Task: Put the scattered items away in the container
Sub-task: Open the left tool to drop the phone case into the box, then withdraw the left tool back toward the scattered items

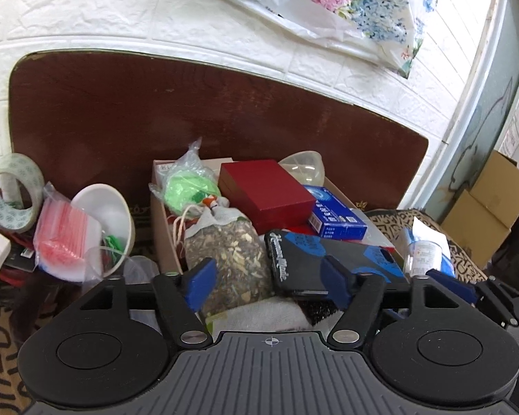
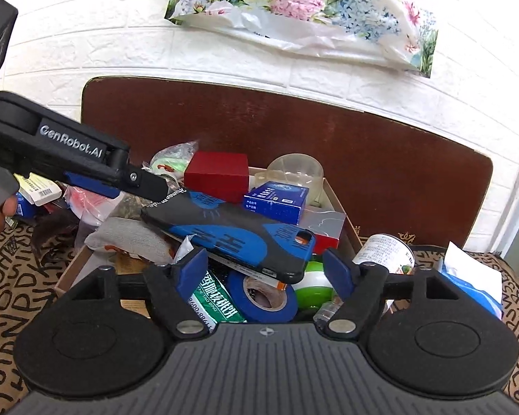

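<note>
Left wrist view: the box [image 1: 162,228] already holds a red case [image 1: 264,192], herb pouch [image 1: 225,252] and phone [image 1: 332,259]; tape [image 1: 12,190], a bowl [image 1: 110,214] and bags wait at its left. The left tool [image 1: 266,283] stands apart, empty.

Right wrist view: the right tool [image 2: 268,269] gapes wide, holding nothing, over the box's near edge; a can [image 2: 385,254] sits outside it.

phone case [image 2: 231,233] atop box [image 2: 339,204] contents; can [image 2: 385,254] right of box; tape roll [image 1: 12,192] left
</note>
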A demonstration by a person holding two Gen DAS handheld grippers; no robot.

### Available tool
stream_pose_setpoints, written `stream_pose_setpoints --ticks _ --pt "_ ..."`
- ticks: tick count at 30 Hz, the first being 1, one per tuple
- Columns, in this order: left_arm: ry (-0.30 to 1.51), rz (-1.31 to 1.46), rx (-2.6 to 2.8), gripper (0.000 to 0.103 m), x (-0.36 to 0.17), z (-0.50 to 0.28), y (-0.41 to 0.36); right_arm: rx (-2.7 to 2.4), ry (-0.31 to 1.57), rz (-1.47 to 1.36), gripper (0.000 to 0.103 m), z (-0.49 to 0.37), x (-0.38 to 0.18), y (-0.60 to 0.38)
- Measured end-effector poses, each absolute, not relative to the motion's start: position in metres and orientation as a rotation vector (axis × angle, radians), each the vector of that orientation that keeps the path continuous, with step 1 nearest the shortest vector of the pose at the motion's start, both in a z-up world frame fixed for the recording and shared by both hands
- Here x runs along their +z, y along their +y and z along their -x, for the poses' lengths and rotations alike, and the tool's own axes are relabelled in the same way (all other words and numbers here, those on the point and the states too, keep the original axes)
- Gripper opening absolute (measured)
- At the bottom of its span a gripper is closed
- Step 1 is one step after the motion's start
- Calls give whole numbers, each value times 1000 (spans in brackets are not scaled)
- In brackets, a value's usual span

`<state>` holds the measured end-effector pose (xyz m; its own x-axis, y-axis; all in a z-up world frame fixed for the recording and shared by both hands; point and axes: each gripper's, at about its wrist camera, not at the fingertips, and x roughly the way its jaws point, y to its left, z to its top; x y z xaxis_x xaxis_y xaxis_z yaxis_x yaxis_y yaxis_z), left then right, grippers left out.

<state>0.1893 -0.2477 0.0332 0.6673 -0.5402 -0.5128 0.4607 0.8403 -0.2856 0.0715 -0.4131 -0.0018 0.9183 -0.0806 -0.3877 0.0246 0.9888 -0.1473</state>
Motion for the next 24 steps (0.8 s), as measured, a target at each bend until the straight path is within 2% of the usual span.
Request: stream_pose_setpoints --ticks 4,5,24 --pt "604 128 -562 103 33 -173 -240 -41 370 147 100 -64 2 -404" --pt "597 128 -561 103 33 -168 -237 -34 368 150 102 -62 3 -401" --pt "595 165 -442 103 -5 -70 -154 71 424 56 103 -10 -12 -327"
